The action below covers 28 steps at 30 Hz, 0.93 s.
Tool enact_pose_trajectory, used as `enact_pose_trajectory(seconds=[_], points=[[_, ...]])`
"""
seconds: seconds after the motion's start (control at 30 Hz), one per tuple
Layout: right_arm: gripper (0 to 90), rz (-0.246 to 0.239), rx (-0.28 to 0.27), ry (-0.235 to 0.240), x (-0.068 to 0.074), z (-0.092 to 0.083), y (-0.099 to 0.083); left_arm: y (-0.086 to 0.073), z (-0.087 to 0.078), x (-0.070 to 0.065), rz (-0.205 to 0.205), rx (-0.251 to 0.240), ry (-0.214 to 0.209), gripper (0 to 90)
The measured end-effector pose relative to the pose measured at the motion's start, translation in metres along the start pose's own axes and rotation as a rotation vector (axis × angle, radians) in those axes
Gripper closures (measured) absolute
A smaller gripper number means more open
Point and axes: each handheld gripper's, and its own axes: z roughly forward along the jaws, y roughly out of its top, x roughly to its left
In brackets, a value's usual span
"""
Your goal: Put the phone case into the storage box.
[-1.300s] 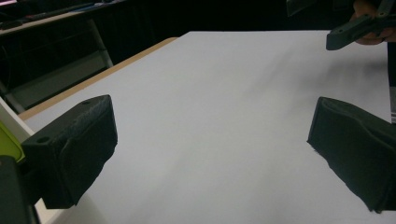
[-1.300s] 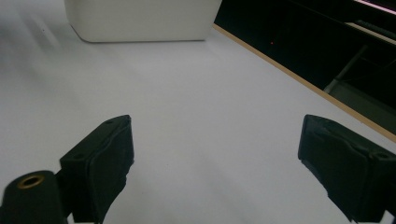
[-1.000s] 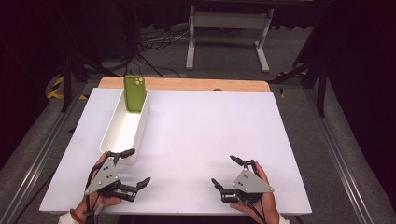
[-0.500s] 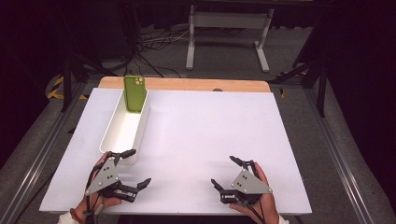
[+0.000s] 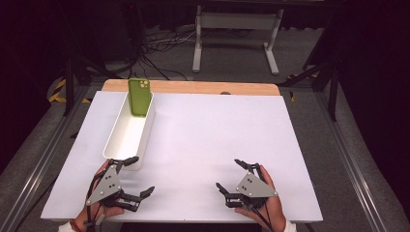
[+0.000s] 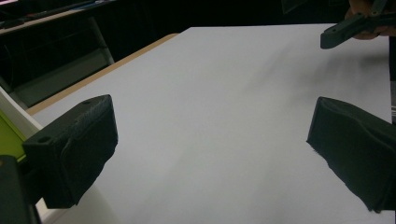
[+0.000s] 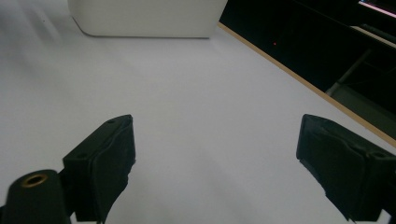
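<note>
**A:** At the far end of the long white plastic tray [image 5: 126, 133] a green phone in a glossy case [image 5: 139, 96] leans upright against the tray's end wall, camera lenses up. Its long axis runs near vertical, its lower part down inside the tray.

**B:** Which tongs are nearer?

**A:** The left tongs [image 5: 137, 177]. They hover at the tray's near end, one tip just beside its rim, so the phone lies straight ahead along the tray's length. The right tongs [image 5: 231, 175] sit well apart, across the white table [image 5: 217, 130].

**B:** Open or closed?

**A:** Both spread wide and empty. In the left gripper view the left tongs [image 6: 212, 140] frame bare table; the right gripper view shows the same gap [image 7: 217, 158].

**B:** Anything hard to read?

**A:** The phone's foot is hidden by the tray wall, so I cannot tell how it rests. In the left gripper view a green sliver shows at the edge, cut off.
</note>
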Motion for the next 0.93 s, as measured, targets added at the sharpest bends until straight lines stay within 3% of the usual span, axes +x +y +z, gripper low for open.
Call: enact_pose_trajectory(seconds=[0.43, 0.93], points=[[14.2, -0.003, -0.002, -0.003, -0.001, 0.005, 0.000, 0.000, -0.002, -0.002, 0.009, 0.009, 0.011, 3.1], [14.7, 0.026, 0.018, -0.041, -0.003, -0.008, -0.007, 0.004, 0.012, -0.004, 0.031, 0.014, -0.035, 3.2]])
